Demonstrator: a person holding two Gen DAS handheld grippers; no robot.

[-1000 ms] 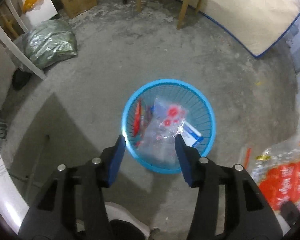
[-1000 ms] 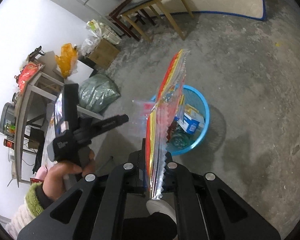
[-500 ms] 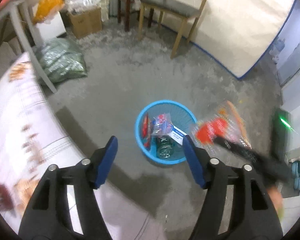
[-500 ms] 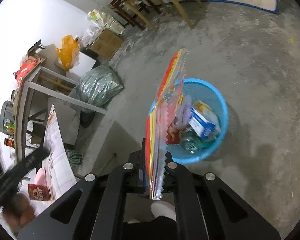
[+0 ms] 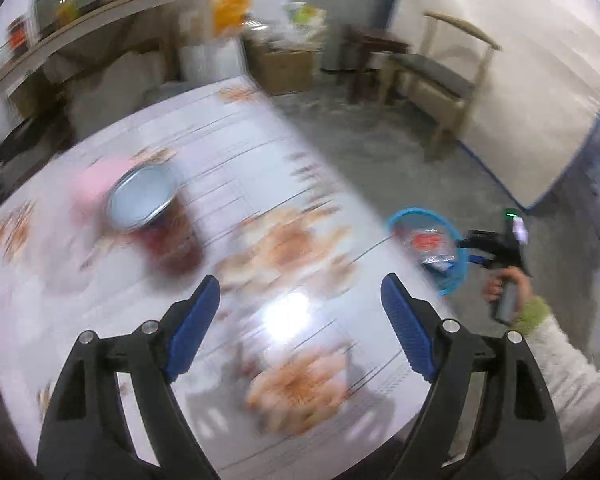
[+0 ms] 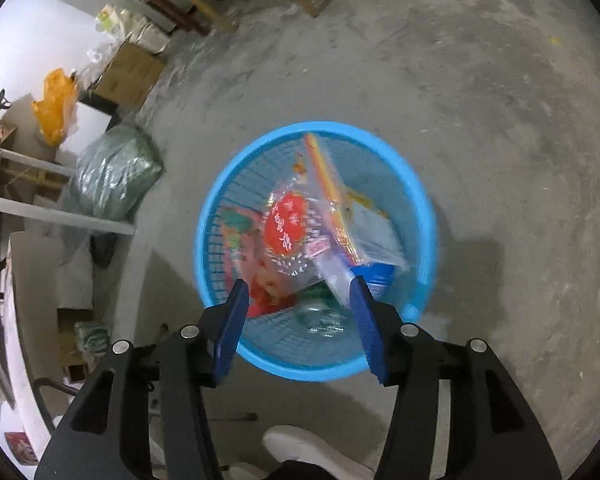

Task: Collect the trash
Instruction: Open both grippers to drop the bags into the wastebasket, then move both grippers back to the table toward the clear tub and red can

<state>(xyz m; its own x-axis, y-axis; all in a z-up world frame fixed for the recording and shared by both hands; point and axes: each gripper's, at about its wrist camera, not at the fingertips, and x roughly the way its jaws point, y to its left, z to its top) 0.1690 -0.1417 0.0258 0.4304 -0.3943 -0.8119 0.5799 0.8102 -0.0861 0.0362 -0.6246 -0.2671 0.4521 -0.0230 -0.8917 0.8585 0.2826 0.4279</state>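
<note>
Blue plastic fills the middle of my right wrist view: the mesh trash basket (image 6: 422, 216) stands on the bare concrete floor (image 6: 500, 100), and my right gripper (image 6: 296, 322) hangs just above its near rim. Its jaws have just been opening and stand apart, pressing on nothing. The clear snack bag (image 6: 300, 232) with the red round label lies inside the basket, on top of the other trash, its lower corner close by the right finger, though I cannot tell whether they touch. A small blue-and-white carton (image 6: 374, 240) sits beside it in the basket. A green sack (image 6: 114, 178) slumps on the floor to the left, under a table frame. My left gripper (image 5: 300, 320) hovers over the patterned tablecloth (image 5: 260, 184), badly blurred; its jaws have also been opening and are wide apart with nothing between them. A red can (image 5: 156, 224) with a silver lid stands on the cloth ahead of the left finger. Past the table's edge I see the basket (image 5: 452, 276) again, the right hand (image 5: 504, 284) beside it.
</note>
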